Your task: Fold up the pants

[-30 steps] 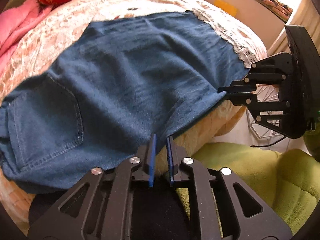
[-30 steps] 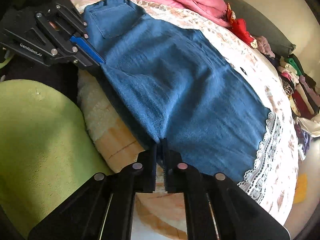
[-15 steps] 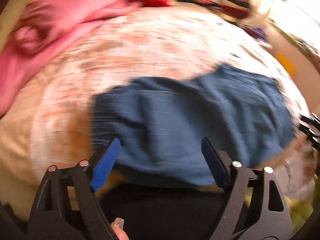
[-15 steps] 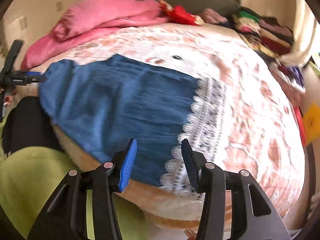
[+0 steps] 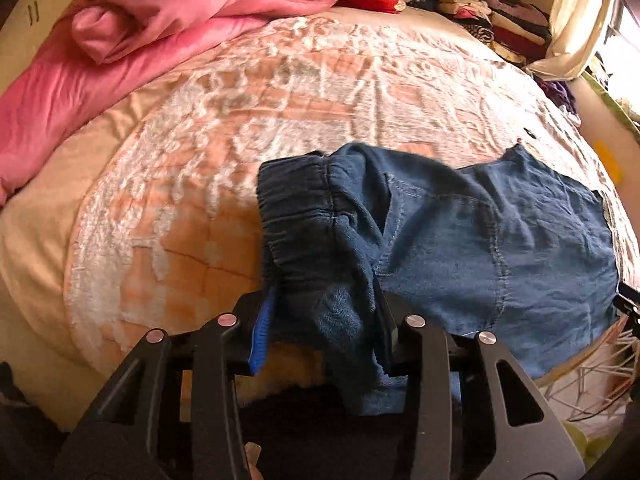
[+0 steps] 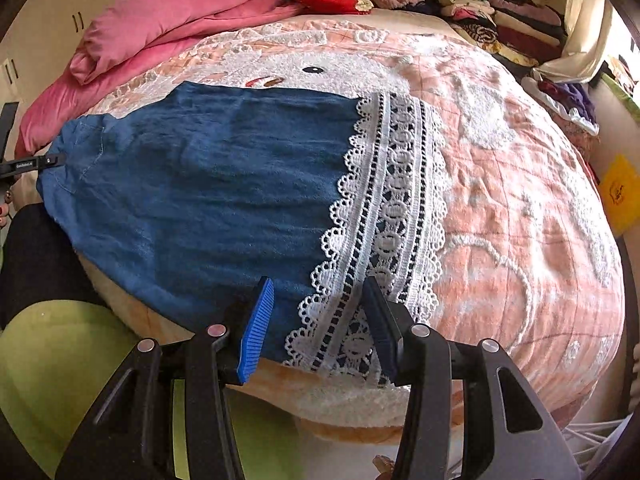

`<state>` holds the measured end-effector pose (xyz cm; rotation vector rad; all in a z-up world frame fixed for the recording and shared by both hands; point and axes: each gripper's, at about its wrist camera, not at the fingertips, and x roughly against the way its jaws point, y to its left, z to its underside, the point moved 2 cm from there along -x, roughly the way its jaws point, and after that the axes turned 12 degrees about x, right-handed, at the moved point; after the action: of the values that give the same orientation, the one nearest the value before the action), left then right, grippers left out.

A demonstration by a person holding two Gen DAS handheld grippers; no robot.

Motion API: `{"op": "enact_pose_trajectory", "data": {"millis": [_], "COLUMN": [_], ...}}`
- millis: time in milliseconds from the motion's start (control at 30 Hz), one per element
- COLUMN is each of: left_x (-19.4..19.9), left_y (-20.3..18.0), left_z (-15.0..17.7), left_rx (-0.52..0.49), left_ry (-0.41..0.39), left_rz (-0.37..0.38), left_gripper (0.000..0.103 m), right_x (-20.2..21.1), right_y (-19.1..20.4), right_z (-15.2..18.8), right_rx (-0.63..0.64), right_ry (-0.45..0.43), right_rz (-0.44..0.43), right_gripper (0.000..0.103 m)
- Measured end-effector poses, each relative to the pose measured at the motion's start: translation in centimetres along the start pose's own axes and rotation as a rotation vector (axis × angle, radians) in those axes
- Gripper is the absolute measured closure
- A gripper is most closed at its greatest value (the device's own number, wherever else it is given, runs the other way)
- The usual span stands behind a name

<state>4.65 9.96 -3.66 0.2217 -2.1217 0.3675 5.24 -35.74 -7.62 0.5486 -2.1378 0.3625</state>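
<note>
On the bed (image 6: 520, 200), the left claw (image 5: 324, 328) closes on the pants (image 6: 200, 184) waistband at nine o'clock while the right claw (image 6: 316, 320) straddles the lace hem ungripped, which may slip and skew the fold.

matt, slightly slubbed blue denim pants (image 6: 208, 184) are being shown trimmed with white openwork lace (image 6: 384, 216), on a fuzzy peach quilted bedspread (image 6: 520, 200); a satiny pink duvet (image 5: 132, 28) is being shown faintly glossy.
</note>
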Motion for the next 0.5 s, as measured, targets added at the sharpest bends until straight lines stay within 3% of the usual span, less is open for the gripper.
{"op": "enact_pose_trajectory", "data": {"millis": [200, 367, 500], "left_x": [0.2, 3.8, 6.2], "left_y": [0.1, -1.0, -3.8], "left_z": [0.1, -0.4, -0.5], "left_rx": [0.013, -0.035, -0.093], "left_ry": [-0.008, -0.118, -0.166], "left_rz": [-0.002, -0.029, 0.016], "left_gripper": [0.061, 0.059, 0.059], "right_x": [0.0, 1.6, 2.1], "right_y": [0.2, 0.4, 1.6], "right_z": [0.0, -0.6, -2.0], "right_rx": [0.01, -0.03, 0.004], "right_ry": [0.007, -0.058, -0.107], "right_rz": [0.016, -0.027, -0.055], "right_gripper": [0.058, 0.058, 0.058]}}
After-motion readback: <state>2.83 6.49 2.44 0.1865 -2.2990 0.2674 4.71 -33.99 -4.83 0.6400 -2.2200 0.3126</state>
